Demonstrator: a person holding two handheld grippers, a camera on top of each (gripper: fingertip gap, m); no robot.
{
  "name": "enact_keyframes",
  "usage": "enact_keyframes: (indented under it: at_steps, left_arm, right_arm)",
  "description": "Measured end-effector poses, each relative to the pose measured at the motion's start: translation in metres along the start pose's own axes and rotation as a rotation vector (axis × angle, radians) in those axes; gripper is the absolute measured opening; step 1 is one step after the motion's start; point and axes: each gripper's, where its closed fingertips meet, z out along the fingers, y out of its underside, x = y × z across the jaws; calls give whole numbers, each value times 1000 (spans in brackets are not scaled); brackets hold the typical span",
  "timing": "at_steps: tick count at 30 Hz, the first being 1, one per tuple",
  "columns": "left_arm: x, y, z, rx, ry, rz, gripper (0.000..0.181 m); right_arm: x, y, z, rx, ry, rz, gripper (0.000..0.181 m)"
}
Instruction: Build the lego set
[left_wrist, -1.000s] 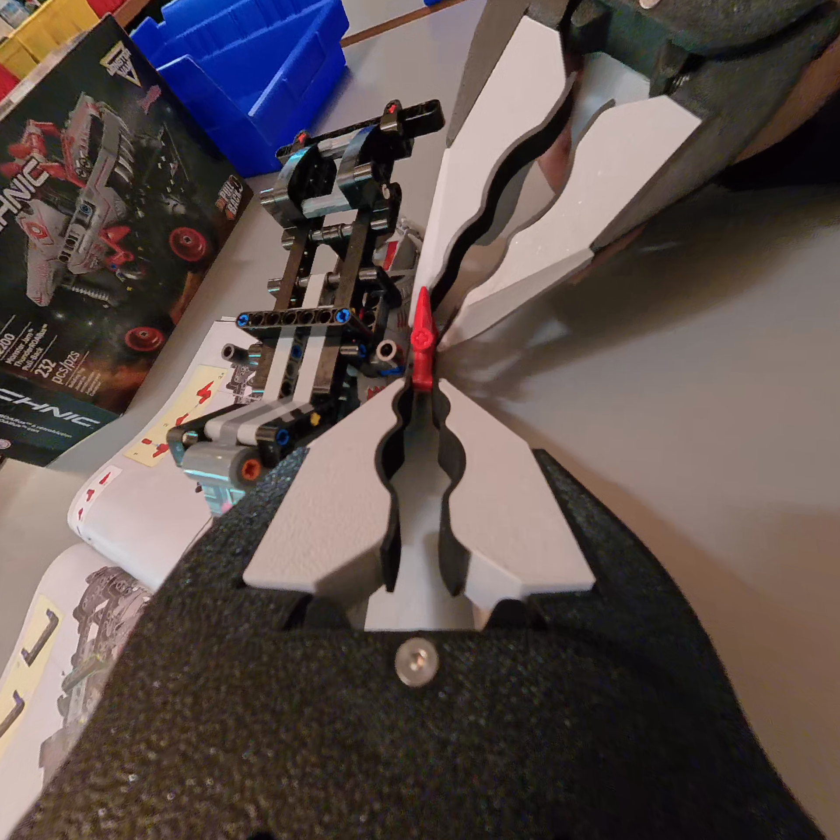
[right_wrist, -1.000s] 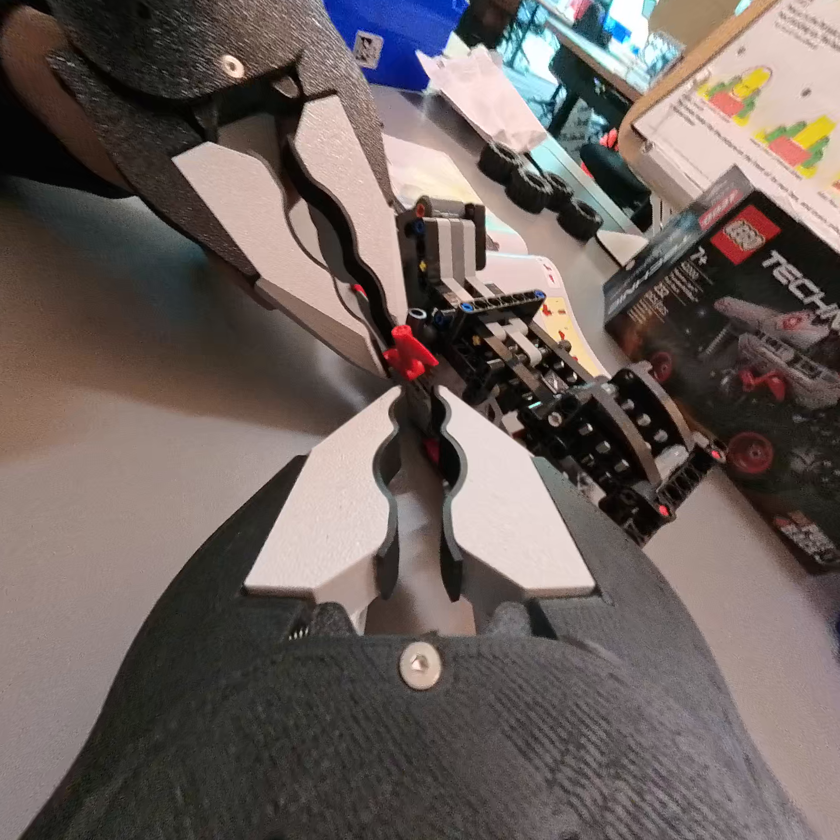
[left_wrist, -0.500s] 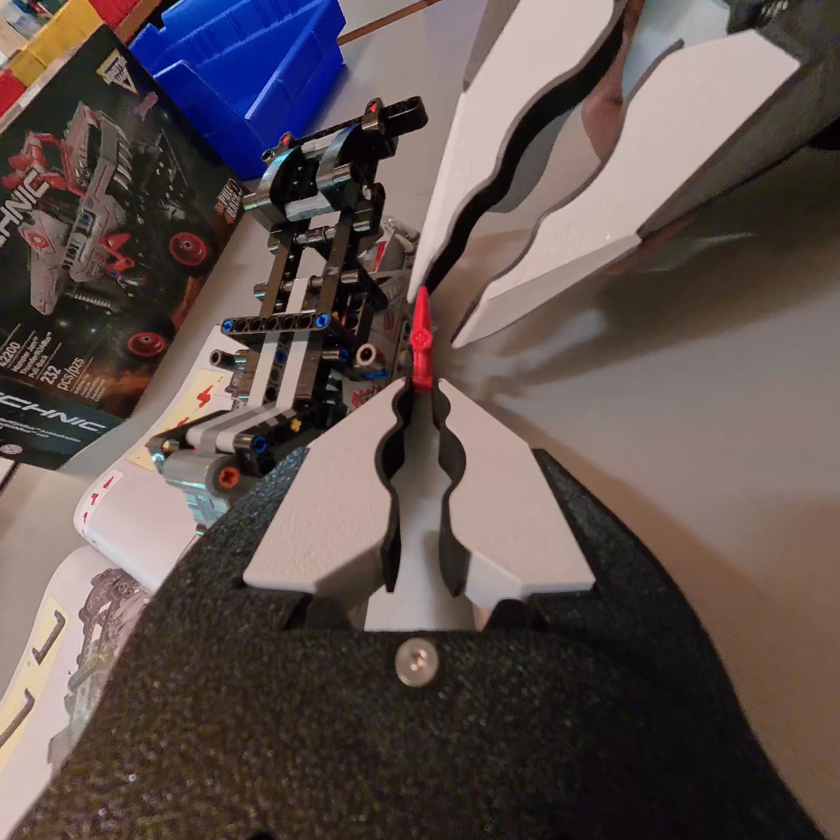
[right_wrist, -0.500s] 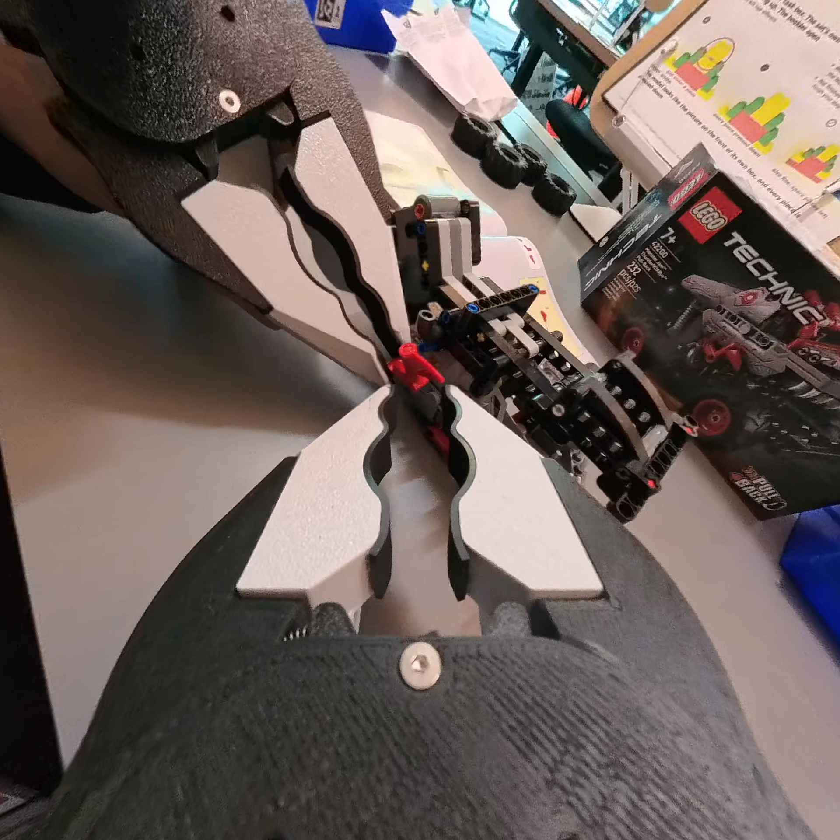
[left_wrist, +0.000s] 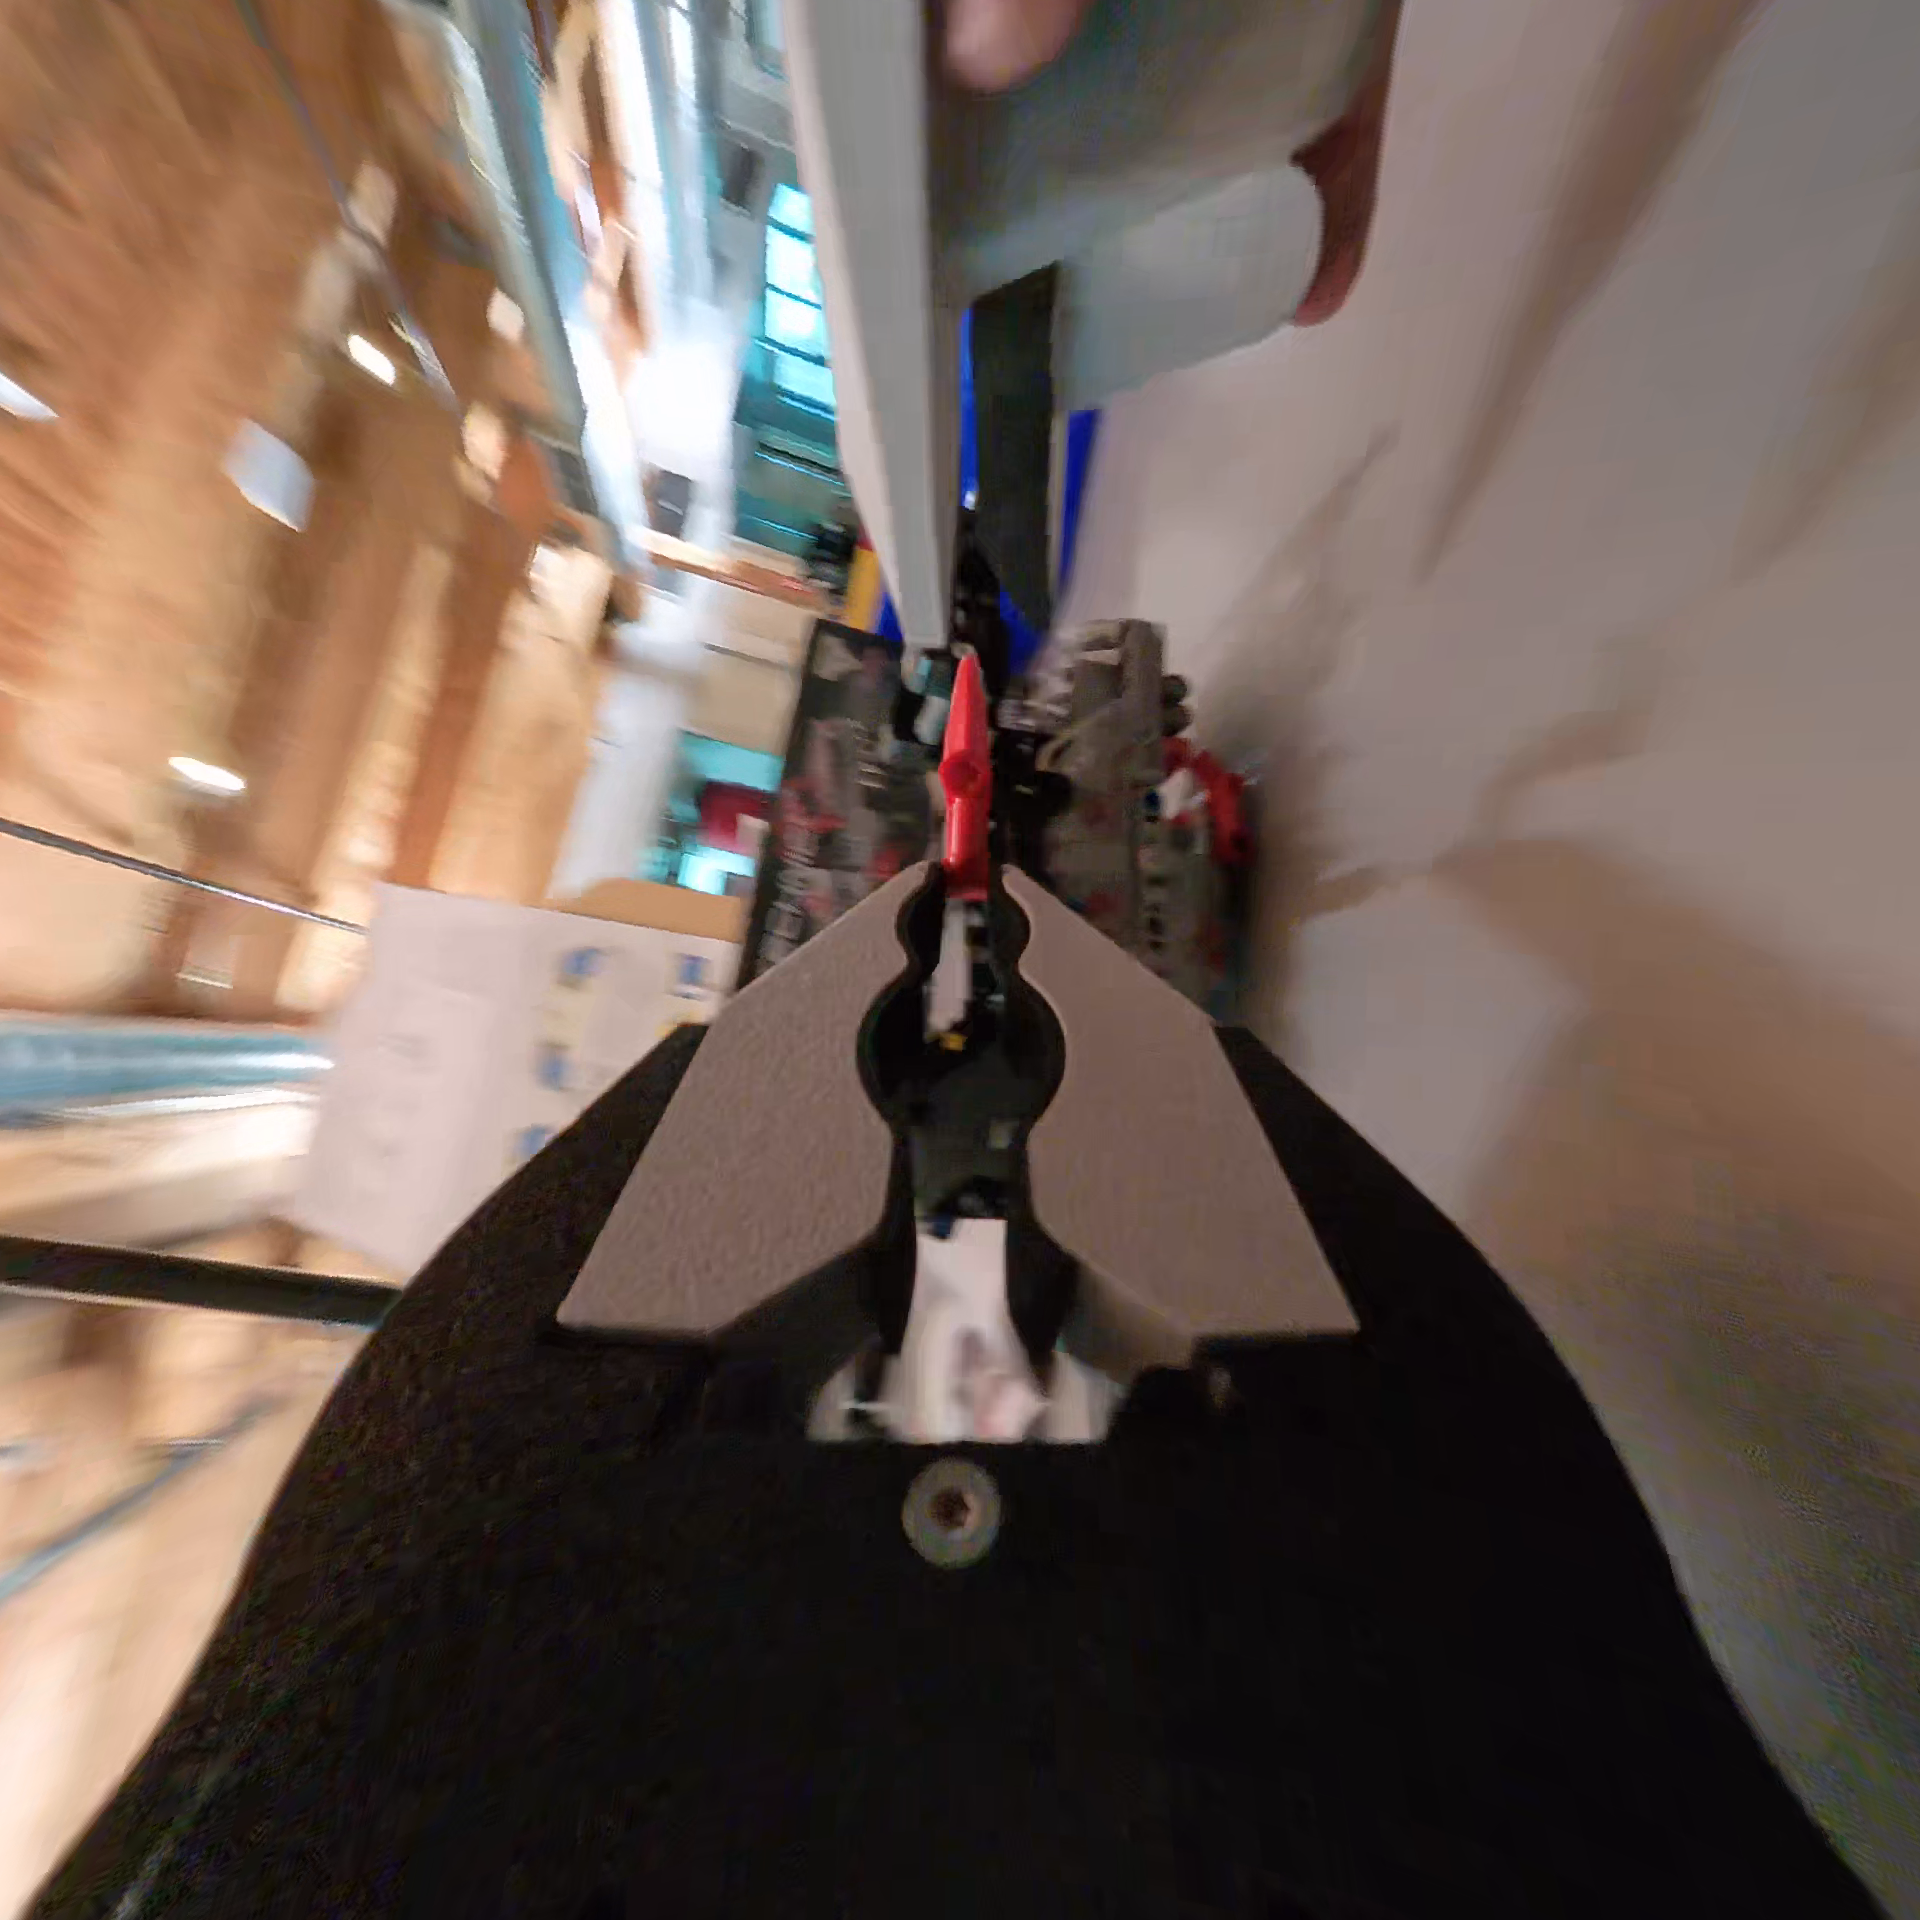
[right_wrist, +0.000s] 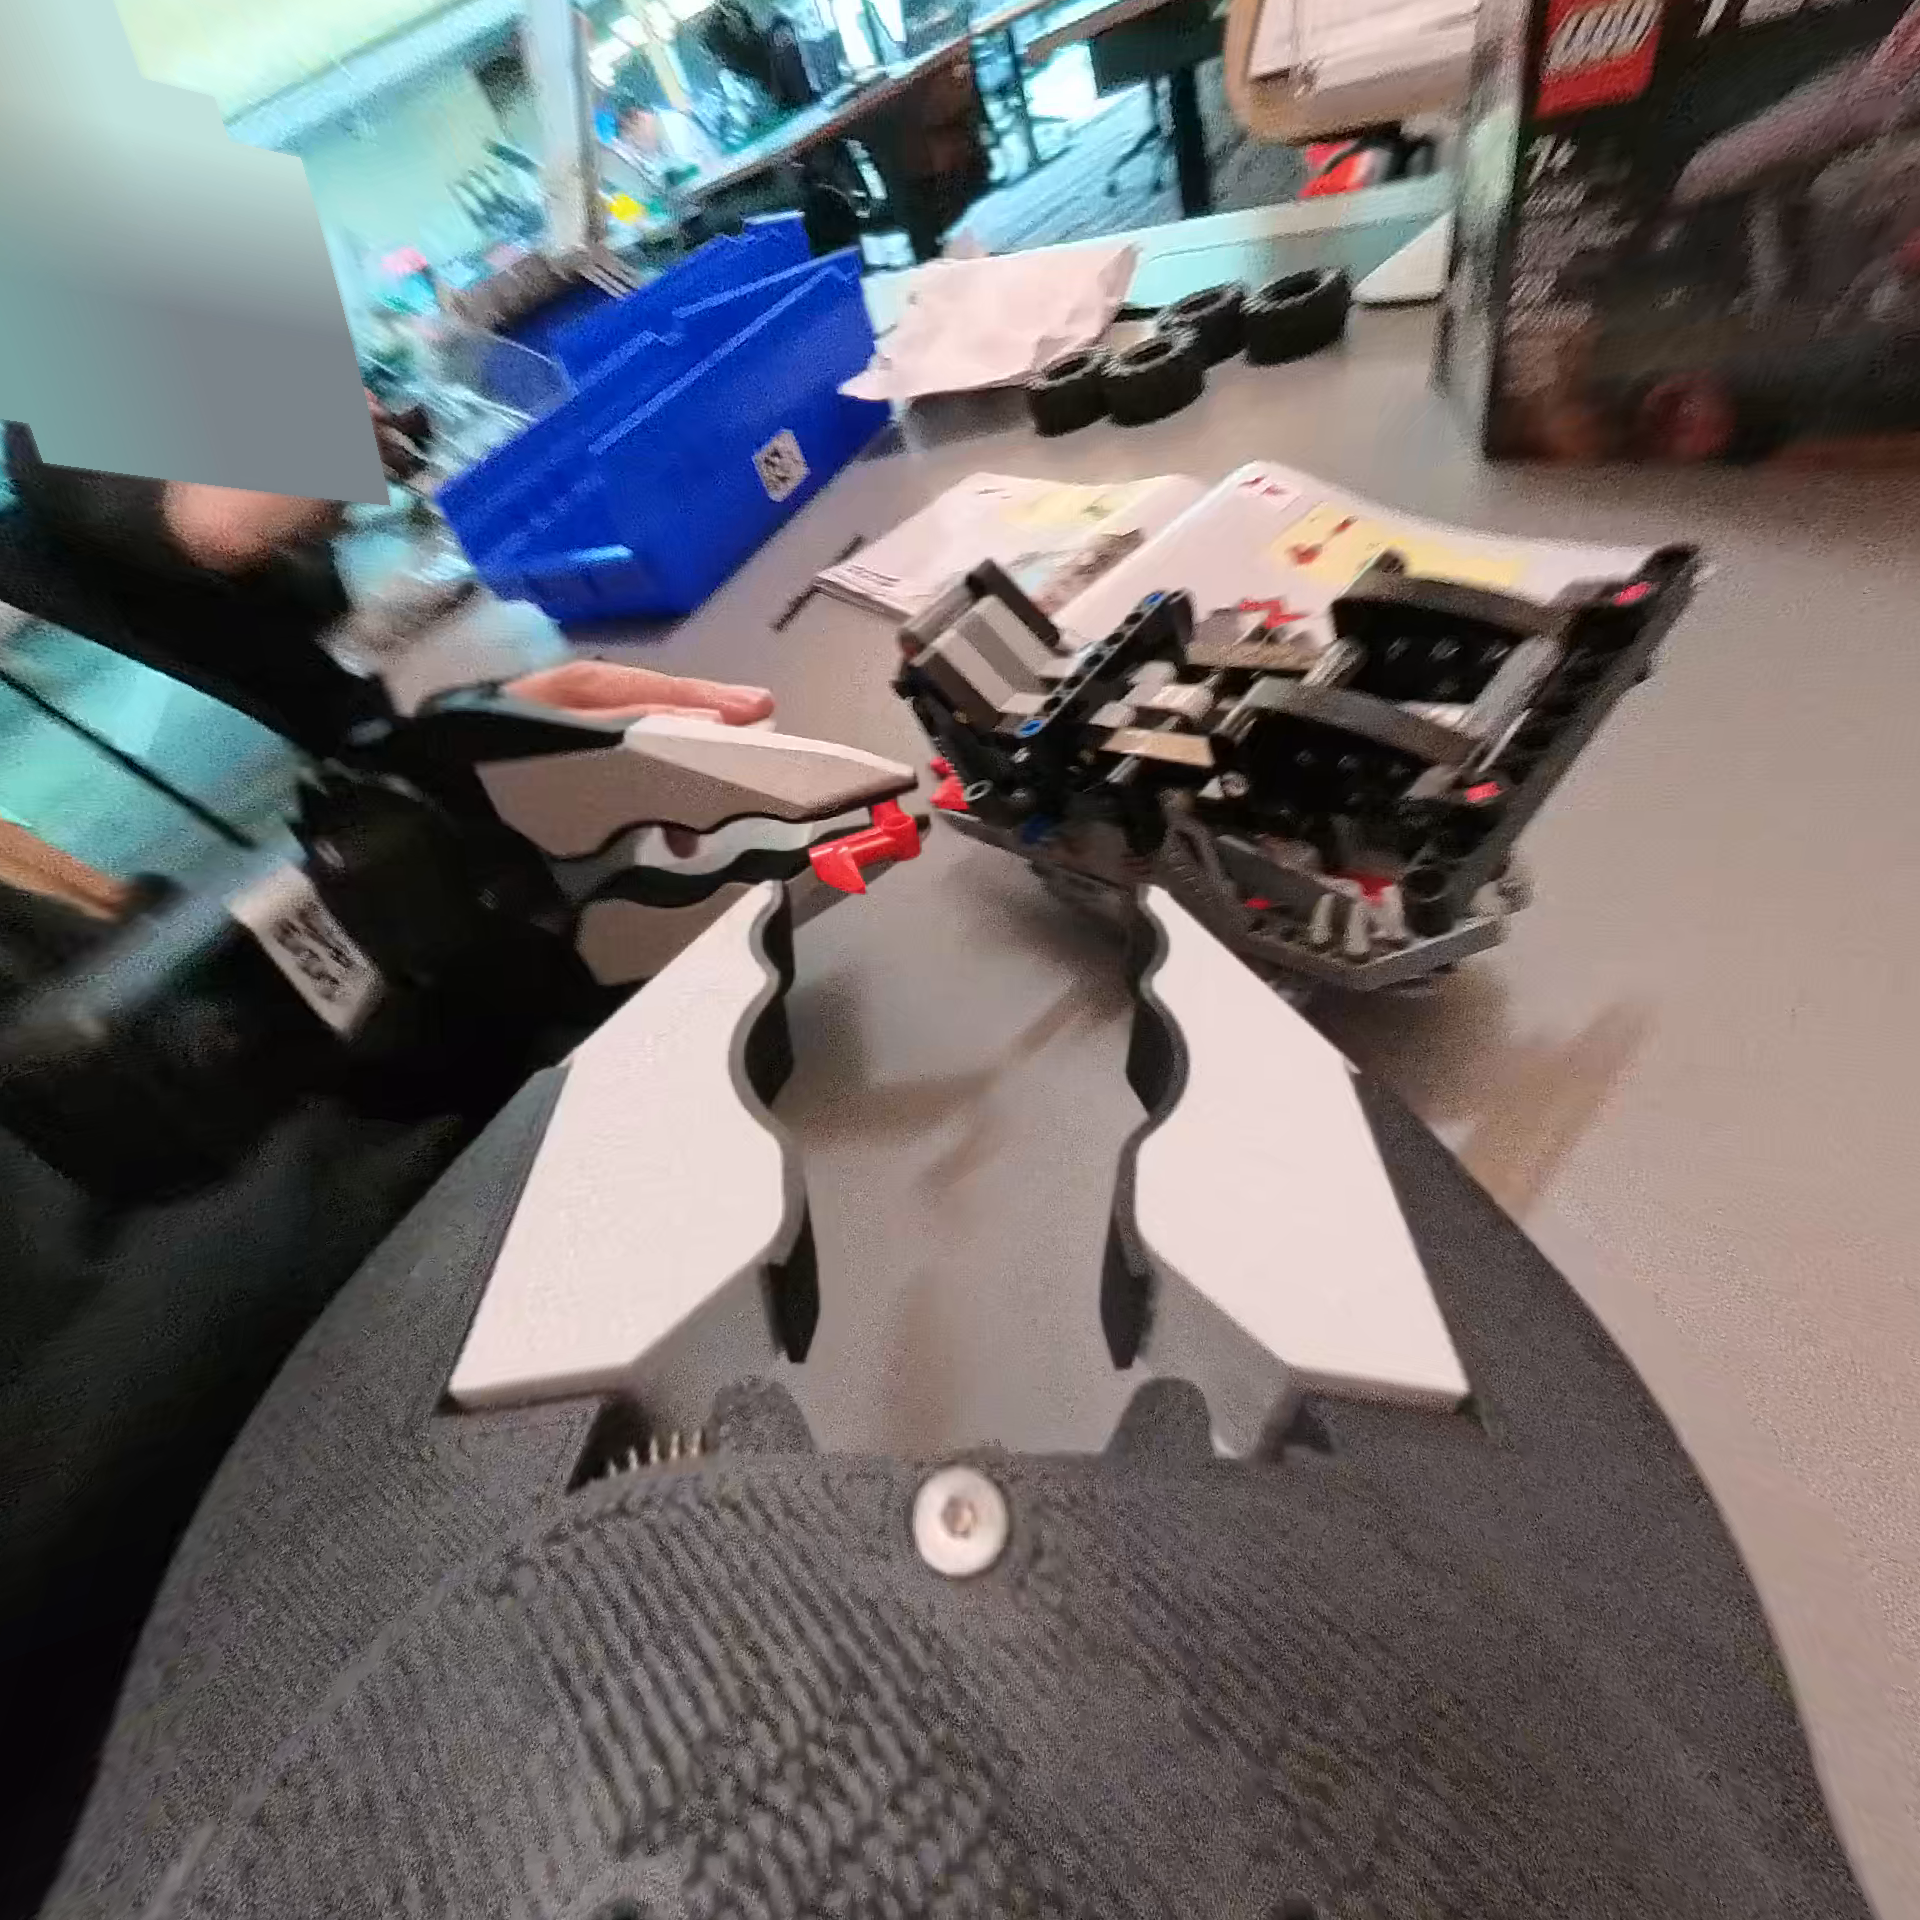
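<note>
left claw (right_wrist: 883, 821) turned on its side and clenched on the red spike piece (right_wrist: 862, 844) just beside the tilted lego chassis (right_wrist: 1299, 769) on the bench (right_wrist: 1714, 1039), right claw (right_wrist: 961, 935) spread wide, grasping nothing, near it

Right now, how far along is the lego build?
Done: the black-and-grey lego chassis is largely framed and lies tilted on the grey table. In hand: the left gripper is shut on a small red pointed lego piece, close beside the chassis end. The right gripper has open jaws, holding nothing. Left: the red piece isn't visibly attached, and four black tyres are unfitted.
</note>
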Motion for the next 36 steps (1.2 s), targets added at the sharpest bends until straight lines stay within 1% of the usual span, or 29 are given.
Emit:
enact_keyframes:
  at_steps: [1, 3, 4, 5, 6, 7, 9, 11, 16, 18, 21, 23, 26, 28, 31, 32, 34, 36]
  left_arm:
    - [-5, -5, -2, 12, -56, 94, 5]
    - [-8, -13, -5, 34, -123, 243, 5]
    - [-10, -15, -6, 36, -154, 300, 5]
    - [-12, -17, -7, 36, -183, 343, 5]
    - [-14, -17, -7, 36, -204, 364, 5]
    - [-14, -16, -7, 31, -201, 367, 5]
    - [-12, -13, -5, 16, -188, 366, 5]
    - [-11, -12, -5, 15, -183, 382, 5]
    - [-1, -9, 0, 16, -112, 346, 7]
    - [5, -8, 2, 16, -60, 286, 8]
    - [8, -9, 2, 38, 15, 152, 12]
    - [9, -9, 1, 51, 63, 52, 13]
    - [14, -6, 0, 61, 177, -137, 17]
    - [14, -5, -1, 84, 249, -286, 21]
    - [7, -9, -5, 151, 339, -539, 22]
    - [3, -10, -6, 172, 369, -624, 22]
    - [-1, -11, -7, 202, 441, -782, 20]
    - [-3, -8, -6, 200, 509, -911, 21]
  right_arm:
    - [-5, 1, 2, 2, -52, 55, 67]
    - [-18, -3, 8, 42, -175, 176, 65]
    - [-24, -5, 10, 57, -236, 228, 59]
    - [-28, -3, 12, 45, -271, 252, 48]
    - [-29, 3, 15, 10, -275, 251, 40]
    - [-29, 9, 18, -19, -275, 242, 38]
    - [-35, 6, 17, 5, -325, 240, 17]
    - [-32, 5, 17, 13, -312, 226, 13]
    - [-23, 13, 18, -23, -217, 58, 12]
    - [-15, 19, 19, -61, -149, -49, 10]
    - [-6, 22, 21, -77, -57, -223, 8]
    - [-6, 22, 22, -69, -39, -319, 8]
    - [1, 21, 25, -62, 20, -427, 8]
    - [3, 23, 26, -75, 22, -501, 8]
    - [9, 36, 28, -169, -10, -548, 7]
    - [13, 35, 28, -172, 2, -567, 7]
    - [11, 36, 28, -174, -41, -583, 7]
    - [12, 31, 27, -153, -53, -591, 6]
